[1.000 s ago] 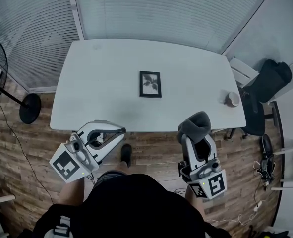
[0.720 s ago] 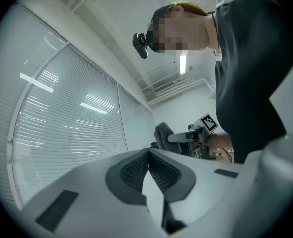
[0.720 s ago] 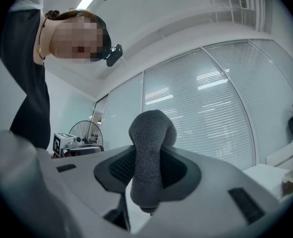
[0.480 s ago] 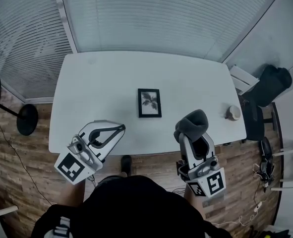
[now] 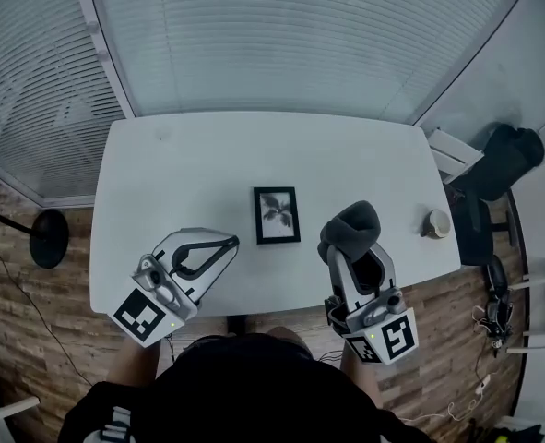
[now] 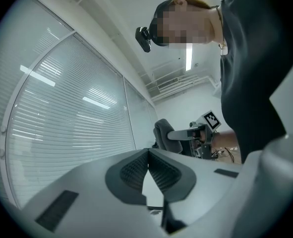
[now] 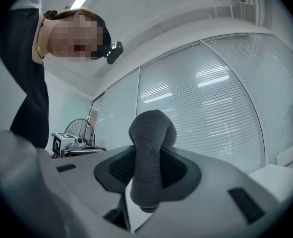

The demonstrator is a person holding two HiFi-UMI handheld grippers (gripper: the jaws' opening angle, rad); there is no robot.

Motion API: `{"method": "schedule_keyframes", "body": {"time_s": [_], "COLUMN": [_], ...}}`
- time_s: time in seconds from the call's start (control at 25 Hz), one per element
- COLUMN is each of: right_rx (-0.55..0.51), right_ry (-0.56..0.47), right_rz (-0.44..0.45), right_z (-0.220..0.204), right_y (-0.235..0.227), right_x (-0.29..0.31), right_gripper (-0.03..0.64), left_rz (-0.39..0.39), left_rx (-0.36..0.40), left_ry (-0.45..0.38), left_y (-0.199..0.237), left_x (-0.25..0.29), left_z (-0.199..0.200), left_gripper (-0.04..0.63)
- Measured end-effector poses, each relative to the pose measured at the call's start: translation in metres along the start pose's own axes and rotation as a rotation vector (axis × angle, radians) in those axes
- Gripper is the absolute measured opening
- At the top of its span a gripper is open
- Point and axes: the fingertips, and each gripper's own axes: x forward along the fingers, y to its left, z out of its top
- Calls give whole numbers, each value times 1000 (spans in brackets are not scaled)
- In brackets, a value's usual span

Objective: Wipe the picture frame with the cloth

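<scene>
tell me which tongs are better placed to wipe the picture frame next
Right, likely. The right tongs grip the dark grey fuzzy cloth, just beside the small black picture frame lying flat on the white table. The left tongs are shut and empty, so could only steady the frame.

an office, it seems; glass walls with blinds (image 5: pixel 300 44), white table (image 5: pixel 161 201), black chair (image 5: pixel 498 160), ceiling strip light (image 6: pixel 188 56)

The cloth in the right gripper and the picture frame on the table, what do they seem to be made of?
Cloth: dark grey, matte and fuzzy with a soft rounded fold, probably fleece or microfibre. Picture frame: thin, flat black border, smooth-looking; painted wood or plastic, too small to tell.
</scene>
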Motion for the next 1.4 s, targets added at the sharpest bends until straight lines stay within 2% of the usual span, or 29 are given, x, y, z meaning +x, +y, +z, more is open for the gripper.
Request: {"method": "schedule_keyframes", "body": {"time_s": [0.24,0.52,0.76,1.08,1.24,1.4], "right_rx": [9,5,7,19,23,44], "right_ry": [1,32,50,90,113,145], "right_rz": [45,129,195,251,260,264], "right_z": [-3,-7,-20,-42,-56,-73], "right_y": [-15,-42,-62,-75,-79,-83], "right_x": [8,17,21,31,32,31], "right_gripper": [121,121,121,121,121,121], "left_rz": [99,224,255,297,315,310], "left_rx": [-56,-64,-72,-99,-152,-188], "left_ry": [-9,-5,14,91,113,182], "left_y": [16,24,17,16,17,8], "left_x": [9,25,44,51,48,47], "left_z": [-6,-13,-25,-59,-83,-115], "left_gripper": [11,11,11,12,15,47]}}
